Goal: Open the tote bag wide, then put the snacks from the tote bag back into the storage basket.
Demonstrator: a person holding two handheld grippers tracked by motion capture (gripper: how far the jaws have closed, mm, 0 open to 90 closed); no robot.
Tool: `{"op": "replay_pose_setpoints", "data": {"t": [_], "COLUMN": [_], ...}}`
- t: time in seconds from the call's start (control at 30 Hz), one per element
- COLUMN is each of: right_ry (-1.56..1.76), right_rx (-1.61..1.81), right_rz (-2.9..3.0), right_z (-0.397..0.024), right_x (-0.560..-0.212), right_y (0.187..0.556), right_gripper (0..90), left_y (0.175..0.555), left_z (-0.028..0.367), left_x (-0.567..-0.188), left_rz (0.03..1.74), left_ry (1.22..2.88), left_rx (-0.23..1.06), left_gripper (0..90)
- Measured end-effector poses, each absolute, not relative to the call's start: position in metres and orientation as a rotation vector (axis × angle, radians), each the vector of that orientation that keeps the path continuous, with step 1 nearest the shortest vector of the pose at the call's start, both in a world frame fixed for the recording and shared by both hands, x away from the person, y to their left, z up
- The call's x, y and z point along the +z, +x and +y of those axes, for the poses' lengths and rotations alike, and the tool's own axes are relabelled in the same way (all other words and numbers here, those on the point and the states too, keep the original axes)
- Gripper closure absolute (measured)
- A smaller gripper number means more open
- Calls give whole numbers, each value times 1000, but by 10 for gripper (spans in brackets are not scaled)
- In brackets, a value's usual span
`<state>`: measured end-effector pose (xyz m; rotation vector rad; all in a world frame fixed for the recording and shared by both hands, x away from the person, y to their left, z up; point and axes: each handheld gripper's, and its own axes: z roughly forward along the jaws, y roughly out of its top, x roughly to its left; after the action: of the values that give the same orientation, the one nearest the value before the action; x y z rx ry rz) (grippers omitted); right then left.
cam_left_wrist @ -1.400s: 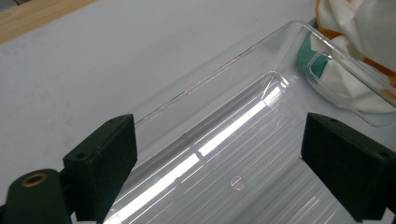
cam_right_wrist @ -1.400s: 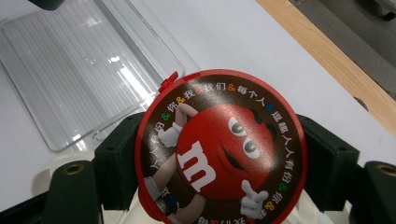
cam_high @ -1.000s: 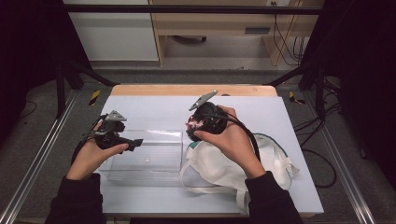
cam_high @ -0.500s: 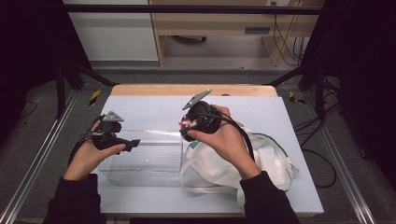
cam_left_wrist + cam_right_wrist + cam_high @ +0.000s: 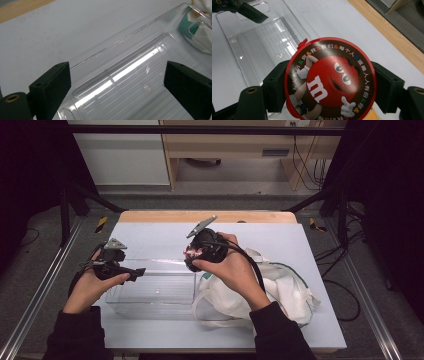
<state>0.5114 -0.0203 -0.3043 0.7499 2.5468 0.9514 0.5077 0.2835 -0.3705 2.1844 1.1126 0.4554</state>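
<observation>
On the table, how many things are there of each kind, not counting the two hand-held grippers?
Clear plastic bin: 1
White cloth bag: 1
Round red candy container: 1
Total: 3

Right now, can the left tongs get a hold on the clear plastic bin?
Probably yes. The left tongs stand open, right over the clear bin's near rim, with nothing between them. The right tongs, holding the round candy tin, are off to the side.
</observation>
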Motion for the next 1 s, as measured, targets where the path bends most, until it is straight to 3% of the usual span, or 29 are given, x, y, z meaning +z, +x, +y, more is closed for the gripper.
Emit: {"op": "replay_pose_setpoints", "data": {"t": [1.0], "right_ry": [752], "right_rx": [926], "right_rz": [2633], "right_z": [6], "right_x": [-318], "right_y": [523], "right_gripper": [261], "left_y": [504], "left_z": [294], "left_x": [-361], "left_rz": [1119], "left_ry": [2149], "left_rx": [469], "left_gripper": [72]}}
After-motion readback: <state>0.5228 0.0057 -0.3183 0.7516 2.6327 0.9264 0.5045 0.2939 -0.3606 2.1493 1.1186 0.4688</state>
